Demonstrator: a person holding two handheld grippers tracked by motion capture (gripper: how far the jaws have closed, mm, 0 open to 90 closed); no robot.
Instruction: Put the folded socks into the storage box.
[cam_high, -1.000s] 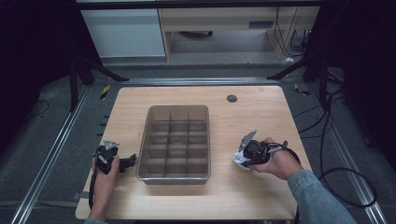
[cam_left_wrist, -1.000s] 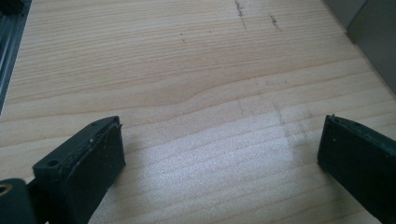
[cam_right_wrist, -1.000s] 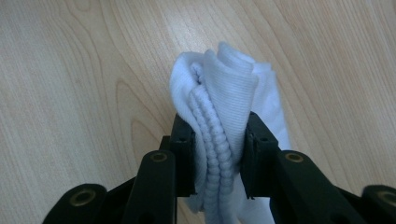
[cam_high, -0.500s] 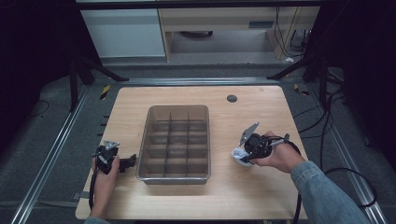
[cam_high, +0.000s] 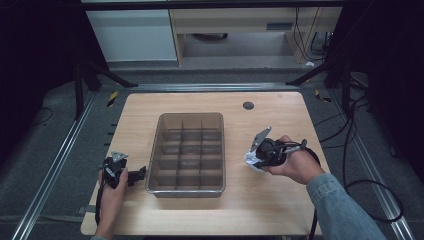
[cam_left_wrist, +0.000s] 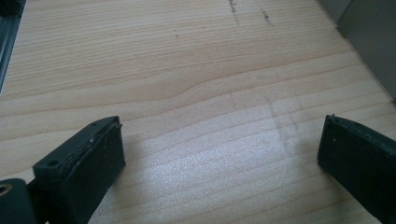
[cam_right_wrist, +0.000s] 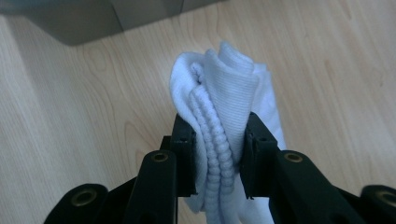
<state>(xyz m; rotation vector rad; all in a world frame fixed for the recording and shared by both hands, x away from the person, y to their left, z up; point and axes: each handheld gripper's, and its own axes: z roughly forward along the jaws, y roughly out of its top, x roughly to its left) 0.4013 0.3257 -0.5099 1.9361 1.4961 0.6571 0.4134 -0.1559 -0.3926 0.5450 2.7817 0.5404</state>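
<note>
A folded white sock (cam_right_wrist: 224, 98) is pinched between the jaws of my right gripper (cam_right_wrist: 217, 156), which is shut on it just above the wooden table. From above, that sock (cam_high: 253, 160) hangs under the right gripper (cam_high: 260, 156), to the right of a grey divided bin (cam_high: 190, 152). My left gripper (cam_high: 134, 176) rests low at the bin's left front corner. Its jaws stand wide apart in the left gripper view, and the left gripper (cam_left_wrist: 219, 154) has only bare wood between them.
The bin holds several empty compartments and sits mid-table. A small dark round disc (cam_high: 248, 105) lies near the far edge. The grey bin wall (cam_right_wrist: 93, 18) is close ahead of the right gripper. Cables (cam_high: 360, 165) trail off the table's right side.
The right hand has shifted slightly forward and left with the sock, toward the bin. The left gripper has stayed in place.
</note>
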